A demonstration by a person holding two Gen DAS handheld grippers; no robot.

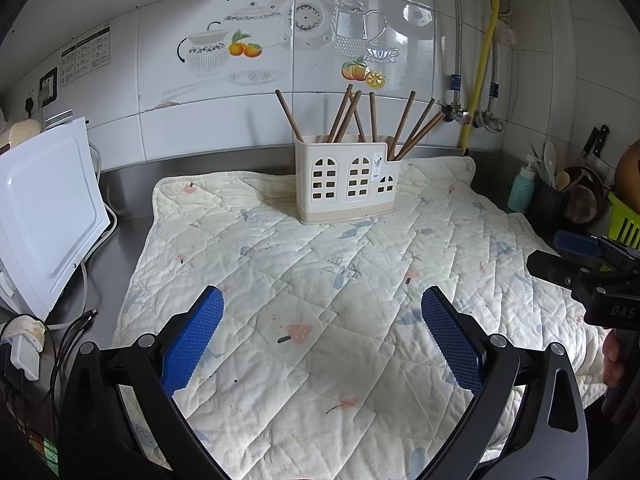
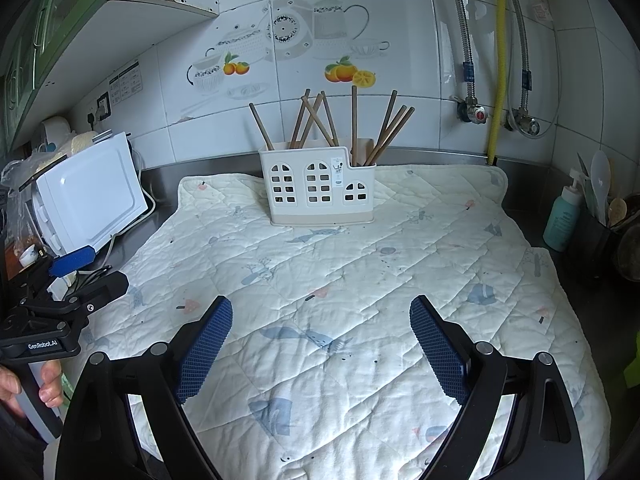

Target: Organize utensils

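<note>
- Left wrist view: left claw [image 1: 322,334] gapes wide at lower centre, holding nothing, over the quilt [image 1: 280,280].
- Right claw [image 2: 321,340] likewise wide, empty.
- Chopsticks [image 1: 352,118] stand in the holder [image 1: 346,182], upper centre.

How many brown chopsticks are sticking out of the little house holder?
9 chopsticks, all standing in the white holder: one leans far left, four cross in the middle, four fan out of the low right section. Shorter ones may be hidden.
</note>
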